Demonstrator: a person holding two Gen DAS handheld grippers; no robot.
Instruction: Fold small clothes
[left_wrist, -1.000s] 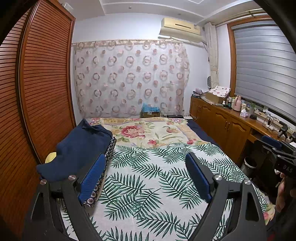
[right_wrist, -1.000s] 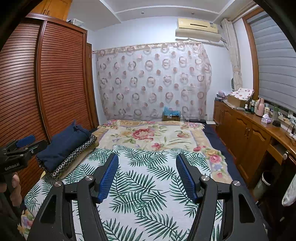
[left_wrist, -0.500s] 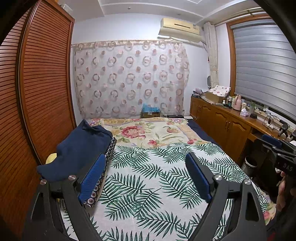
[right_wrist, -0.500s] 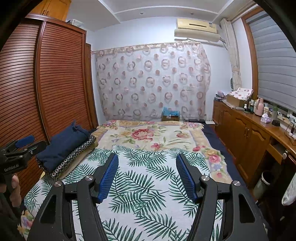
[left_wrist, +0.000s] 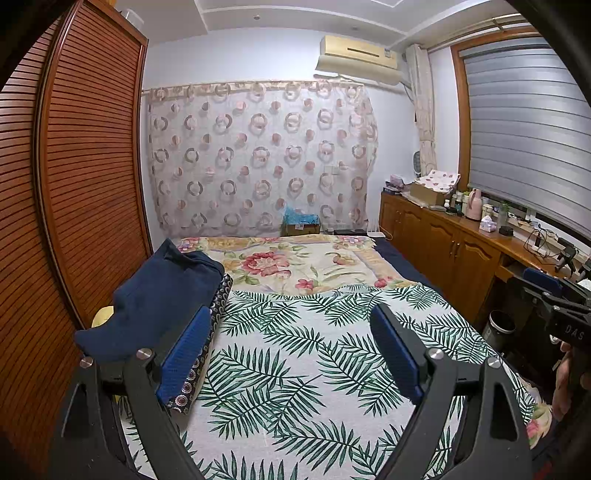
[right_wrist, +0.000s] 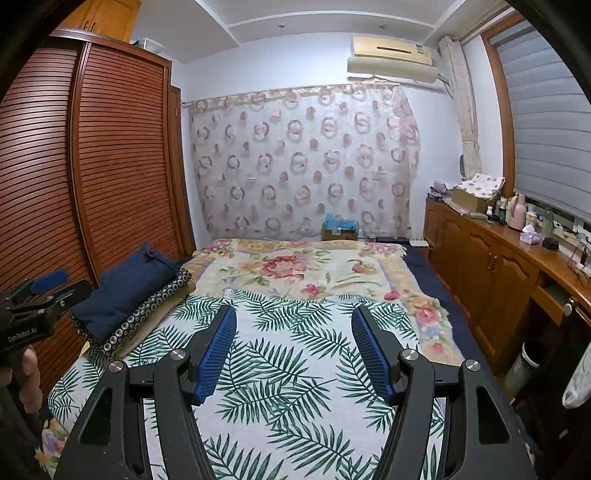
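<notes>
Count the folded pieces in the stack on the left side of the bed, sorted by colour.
navy blue piece: 1
black ring-patterned piece: 1
tan or olive piece at the bottom: 1
Total: 3 visible layers

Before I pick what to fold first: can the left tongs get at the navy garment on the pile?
Probably yes: the left tongs are open, the navy garment lies uncovered just ahead-left.

My left claw (left_wrist: 290, 347) is showing matt black plastic arms and ribbed blue pads (left_wrist: 184, 350), with shiny metal screws. The palm-print sheet (left_wrist: 295, 369) is looking like smooth woven cloth. The navy folded clothes (left_wrist: 159, 295) are appearing soft and matt. The slatted wardrobe (right_wrist: 122, 166) and the counter (right_wrist: 517, 266) are gleaming as varnished wood.
</notes>
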